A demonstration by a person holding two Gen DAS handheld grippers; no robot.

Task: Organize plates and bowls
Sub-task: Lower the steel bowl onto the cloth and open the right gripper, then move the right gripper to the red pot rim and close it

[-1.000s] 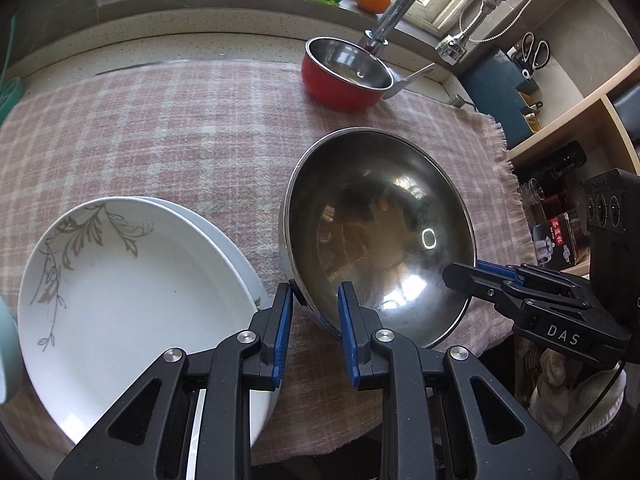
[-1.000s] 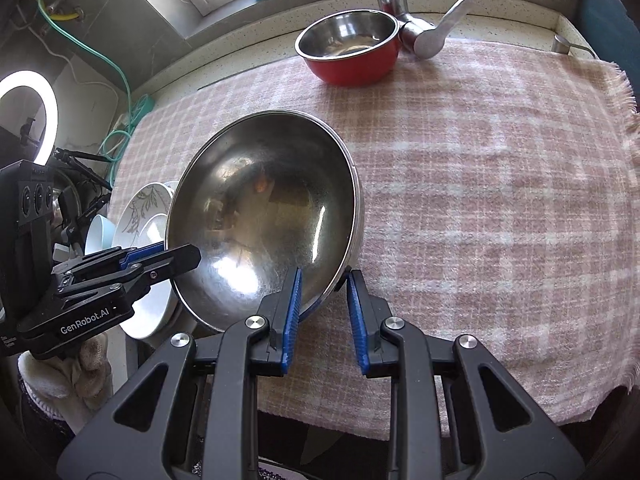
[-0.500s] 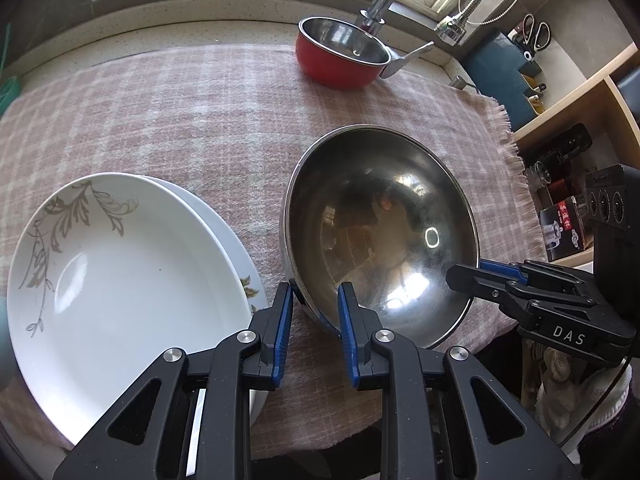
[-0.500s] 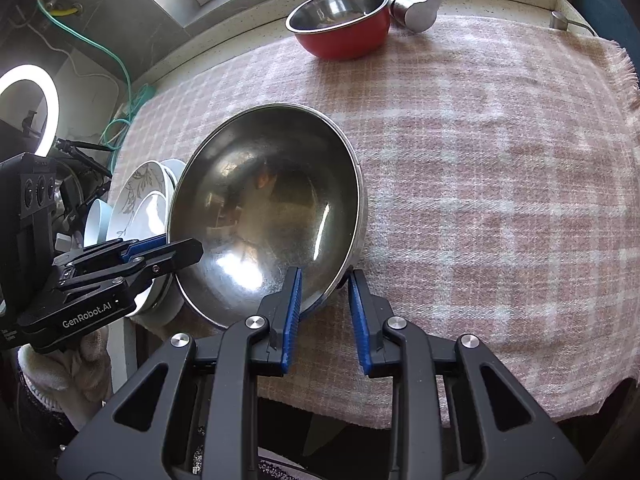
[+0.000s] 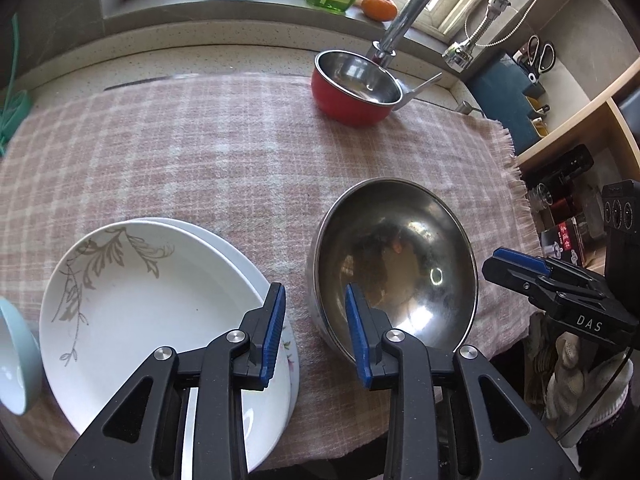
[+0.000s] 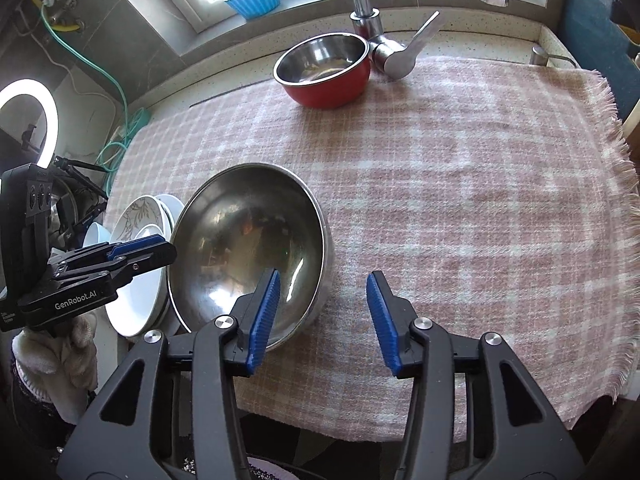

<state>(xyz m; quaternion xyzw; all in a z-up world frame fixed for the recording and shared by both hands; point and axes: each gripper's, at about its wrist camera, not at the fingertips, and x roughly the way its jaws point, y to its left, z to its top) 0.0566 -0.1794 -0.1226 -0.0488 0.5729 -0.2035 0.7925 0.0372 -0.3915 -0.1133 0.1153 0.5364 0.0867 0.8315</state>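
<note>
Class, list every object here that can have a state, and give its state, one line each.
Steel bowl: upright, empty, released on the cloth.
Red bowl: upright, empty.
Plates: stacked, top one empty.
Left gripper: open, jaws just opening, astride the steel bowl's rim.
Right gripper: open, jaws just opening.

Your left gripper (image 5: 314, 330) and right gripper (image 6: 322, 318) both point steeply downward, side by side; their jaws have just been opening and grip nothing.

left tool (image 5: 314, 330) opening, astride steel bowl (image 5: 394, 264) rim | plates (image 5: 160, 312) left
</note>
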